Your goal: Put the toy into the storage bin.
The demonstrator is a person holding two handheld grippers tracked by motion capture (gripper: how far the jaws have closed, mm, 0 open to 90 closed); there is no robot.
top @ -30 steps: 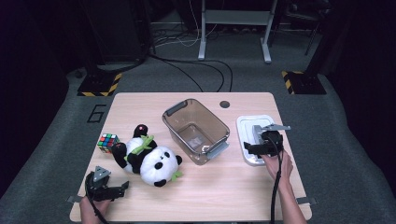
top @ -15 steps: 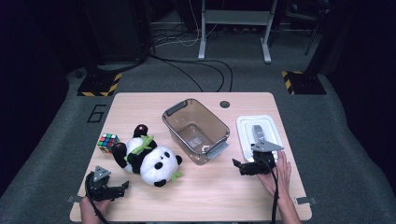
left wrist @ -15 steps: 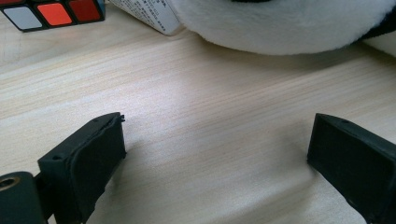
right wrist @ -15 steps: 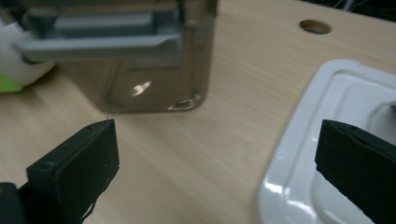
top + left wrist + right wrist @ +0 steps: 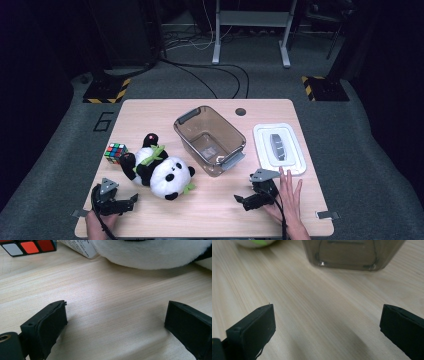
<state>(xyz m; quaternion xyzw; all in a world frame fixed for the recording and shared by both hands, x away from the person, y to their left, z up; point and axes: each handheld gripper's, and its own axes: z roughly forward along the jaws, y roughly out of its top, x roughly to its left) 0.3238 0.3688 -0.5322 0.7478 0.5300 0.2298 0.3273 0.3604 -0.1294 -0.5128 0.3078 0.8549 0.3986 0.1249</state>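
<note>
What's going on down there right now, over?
Left gripper open, empty, near the panda. Right gripper open, empty, facing the clear bin. Bare table between, nothing blocking.

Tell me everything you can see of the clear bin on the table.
The bin is a see-through, brownish plastic tub with rounded corners and a grey handle at each end. It stands upright and open near the middle of the table, turned at an angle to the edges. A small pale label shows at its bottom; nothing else seems to lie inside. Its white lid lies apart beside it. Nothing touches it but the table.
</note>
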